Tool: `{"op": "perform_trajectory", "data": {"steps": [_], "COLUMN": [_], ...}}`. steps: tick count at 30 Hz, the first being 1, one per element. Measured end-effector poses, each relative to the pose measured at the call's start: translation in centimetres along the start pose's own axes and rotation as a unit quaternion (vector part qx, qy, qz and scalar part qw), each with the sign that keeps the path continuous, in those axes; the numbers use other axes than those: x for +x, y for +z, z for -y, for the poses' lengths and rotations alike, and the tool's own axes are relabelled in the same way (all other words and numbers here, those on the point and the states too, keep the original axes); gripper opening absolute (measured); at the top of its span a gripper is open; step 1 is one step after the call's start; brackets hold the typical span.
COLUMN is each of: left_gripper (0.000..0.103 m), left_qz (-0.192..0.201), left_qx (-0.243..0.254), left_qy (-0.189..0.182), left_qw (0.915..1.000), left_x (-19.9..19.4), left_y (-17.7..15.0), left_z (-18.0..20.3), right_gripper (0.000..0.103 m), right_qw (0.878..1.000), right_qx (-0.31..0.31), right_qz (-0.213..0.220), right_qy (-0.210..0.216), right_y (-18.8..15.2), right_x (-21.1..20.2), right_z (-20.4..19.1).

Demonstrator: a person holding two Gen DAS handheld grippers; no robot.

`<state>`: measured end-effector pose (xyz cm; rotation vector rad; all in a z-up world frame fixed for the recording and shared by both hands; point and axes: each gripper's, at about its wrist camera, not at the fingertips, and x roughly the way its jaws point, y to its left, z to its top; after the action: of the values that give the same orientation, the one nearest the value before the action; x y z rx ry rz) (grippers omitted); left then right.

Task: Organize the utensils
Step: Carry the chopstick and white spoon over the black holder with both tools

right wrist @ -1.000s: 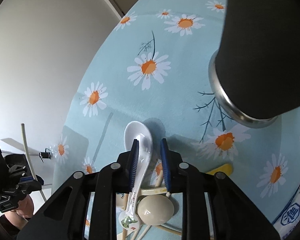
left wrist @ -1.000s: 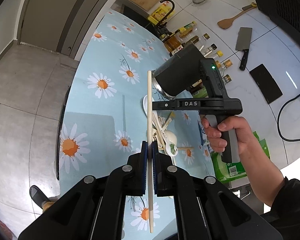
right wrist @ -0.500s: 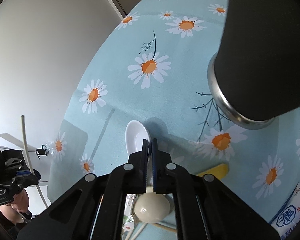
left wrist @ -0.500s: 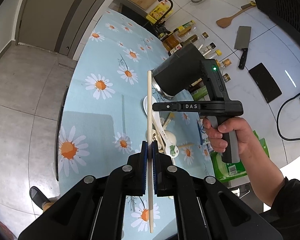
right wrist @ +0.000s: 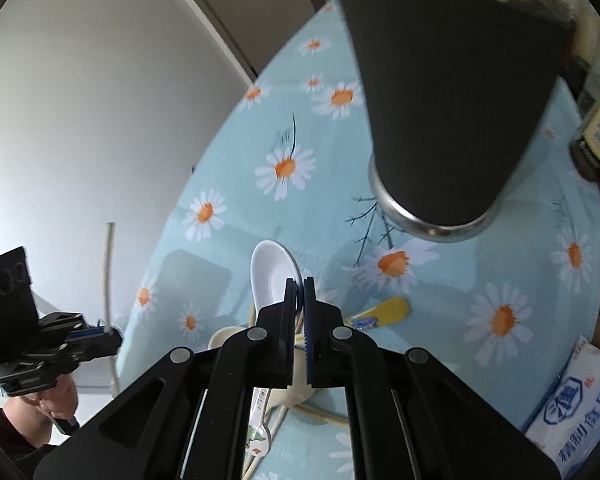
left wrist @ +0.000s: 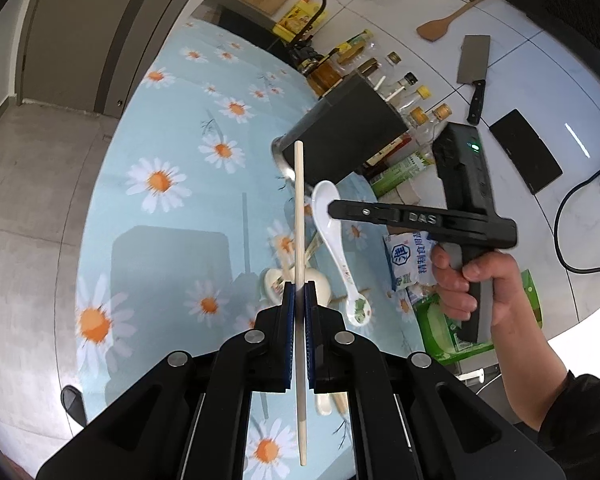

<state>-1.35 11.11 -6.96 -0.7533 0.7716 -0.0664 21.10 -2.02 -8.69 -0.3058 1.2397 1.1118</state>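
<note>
White spoon (left wrist: 333, 236) hangs above the daisy tablecloth (left wrist: 168, 208), pinched tight in the right gripper (right wrist: 299, 292) near the dark holder (right wrist: 448, 92). Left gripper (left wrist: 299, 300) squeezes one pale chopstick (left wrist: 299, 240), held up high.

Glossy ceramic spoon (left wrist: 332, 224); matt holder (right wrist: 452, 92), metal-rimmed.

Spoon (left wrist: 332, 236) right of chopstick (left wrist: 299, 216)
</note>
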Motion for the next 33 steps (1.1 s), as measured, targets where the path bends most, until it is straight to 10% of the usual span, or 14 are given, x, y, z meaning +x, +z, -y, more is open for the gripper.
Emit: {"op": "perform_trajectory", "data": {"steps": [33], "left_gripper": [0.004], "left_qz": [0.192], "left_qx": [0.122], "left_qy": [-0.047], "left_qw": [0.9727], "left_x": [3.2], "left_y": [17.9], "left_z": [11.7], "right_gripper": [0.004], "right_qw": [0.937], "right_qx": [0.051], "right_qz": [0.346], "right_qy": [0.015], "right_y": [4.7], "right_x": [-17.8], "right_z": [4.4]}}
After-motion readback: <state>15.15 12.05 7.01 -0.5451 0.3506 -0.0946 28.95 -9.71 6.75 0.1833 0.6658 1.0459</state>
